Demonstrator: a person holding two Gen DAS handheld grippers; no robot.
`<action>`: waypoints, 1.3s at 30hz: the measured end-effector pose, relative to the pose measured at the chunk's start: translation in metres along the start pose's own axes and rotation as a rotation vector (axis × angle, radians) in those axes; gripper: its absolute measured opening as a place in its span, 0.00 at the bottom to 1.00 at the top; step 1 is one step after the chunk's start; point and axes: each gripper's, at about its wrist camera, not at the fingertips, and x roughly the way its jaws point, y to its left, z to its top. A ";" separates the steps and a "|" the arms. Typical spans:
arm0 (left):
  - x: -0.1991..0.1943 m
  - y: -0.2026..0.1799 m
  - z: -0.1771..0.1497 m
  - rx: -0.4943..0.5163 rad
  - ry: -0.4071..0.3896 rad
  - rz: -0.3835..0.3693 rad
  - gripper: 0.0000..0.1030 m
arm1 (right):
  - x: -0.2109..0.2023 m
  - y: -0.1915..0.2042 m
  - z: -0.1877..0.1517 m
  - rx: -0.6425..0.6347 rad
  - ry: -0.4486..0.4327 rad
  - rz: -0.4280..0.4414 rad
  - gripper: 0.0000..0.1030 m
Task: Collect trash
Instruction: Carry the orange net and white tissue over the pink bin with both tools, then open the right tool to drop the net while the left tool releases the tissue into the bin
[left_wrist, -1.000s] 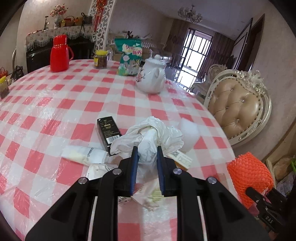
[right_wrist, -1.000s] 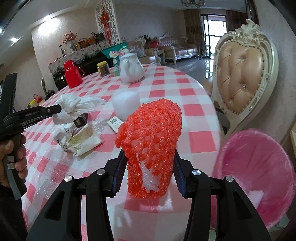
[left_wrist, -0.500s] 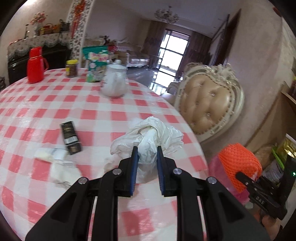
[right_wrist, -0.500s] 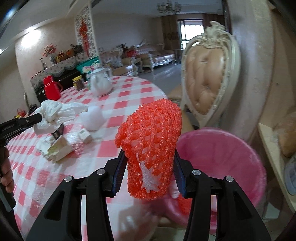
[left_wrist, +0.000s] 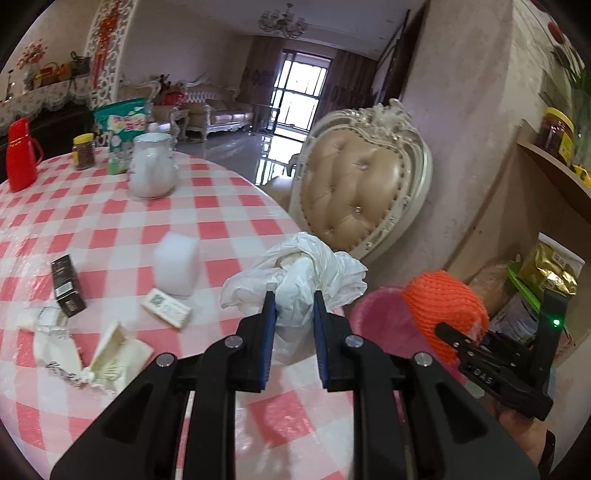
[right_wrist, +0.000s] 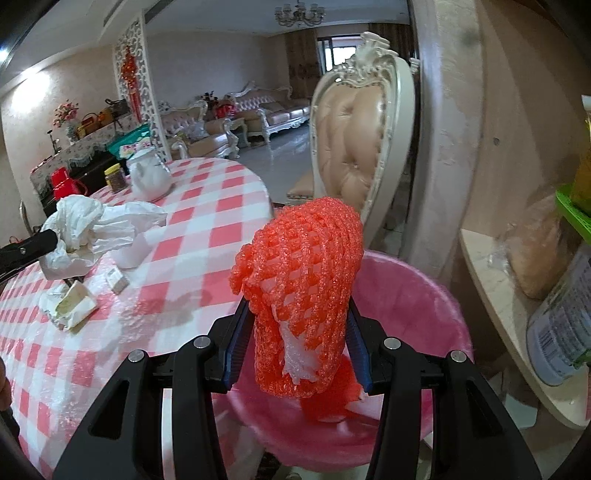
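An orange foam net (right_wrist: 301, 295) is clamped between the jaws of the right gripper (right_wrist: 297, 345) and held above the pink-lined bin (right_wrist: 424, 295) just off the table's edge. A crumpled white plastic bag (left_wrist: 299, 280) is pinched in the left gripper (left_wrist: 293, 314), over the table (left_wrist: 221, 206) near that same edge. Wrappers (left_wrist: 110, 354), a small carton (left_wrist: 166, 307) and a black box (left_wrist: 66, 286) are left on the checked cloth; farther back stands a white teapot (left_wrist: 152, 170).
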 end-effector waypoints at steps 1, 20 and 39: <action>0.001 -0.004 0.000 0.005 0.002 -0.006 0.19 | 0.001 -0.003 0.000 0.002 0.002 -0.005 0.44; 0.027 -0.058 -0.008 0.078 0.047 -0.067 0.18 | 0.018 -0.038 0.005 0.022 0.018 -0.059 0.56; 0.061 -0.095 -0.011 0.122 0.102 -0.126 0.19 | -0.011 -0.064 0.000 0.084 -0.040 -0.096 0.73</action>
